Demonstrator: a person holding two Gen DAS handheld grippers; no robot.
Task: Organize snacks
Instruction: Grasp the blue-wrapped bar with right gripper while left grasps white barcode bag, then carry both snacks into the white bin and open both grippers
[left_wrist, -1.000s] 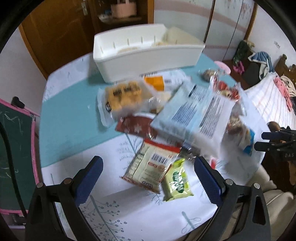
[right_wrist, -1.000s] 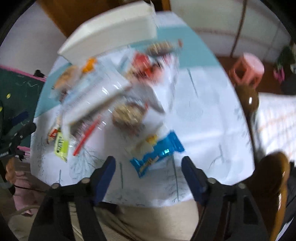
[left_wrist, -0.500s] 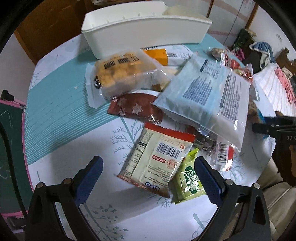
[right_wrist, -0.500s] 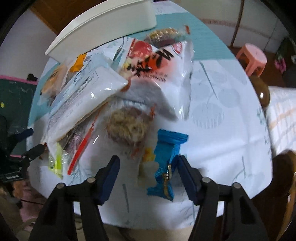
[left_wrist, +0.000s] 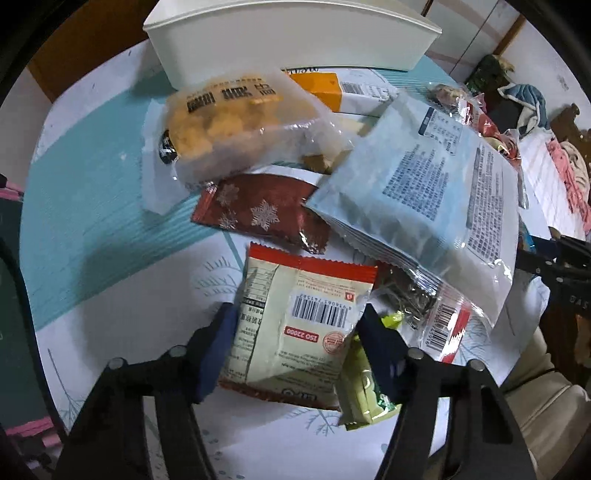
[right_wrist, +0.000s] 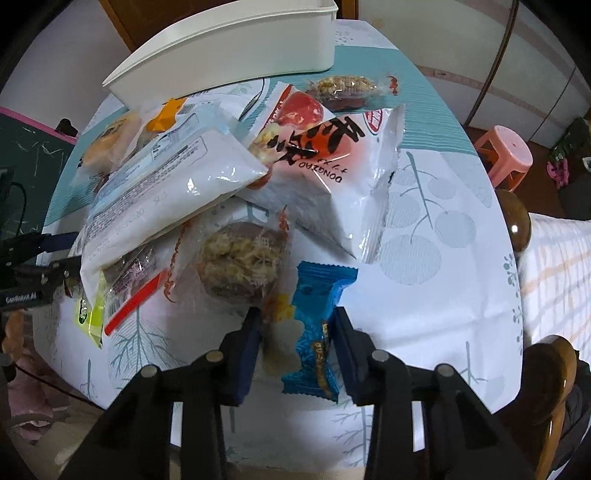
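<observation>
Both tools are down on the heap of snack packets at the near edge of the table, so the step in hand looks like the first pick-up on each side

The left hand-held gripper has its jaws narrowed round the cream packet with the red top edge and barcode; the pads sit just beside or against its two long sides, but whether they truly pinch it I cannot tell. A small green packet lies partly under the right-hand pad and could be caught along with it. Above lie a dark red snowflake wrapper, a clear bag of yellow puffs and a large pale blue bag

The right hand-held gripper straddles the blue wrapped bar, with a pale yellow-topped sweet also between the jaws; they are close on both sides, contact unclear. Just beyond is a clear pack holding a floss-topped cake, then a big white and red bag

The white storage bin stands at the far side of the table, behind the heap and well apart from both grips. My judgement: the next move calls for a firm close, a lift clear of the neighbours, then a carry over the pile to the bin, one packet per grip
</observation>
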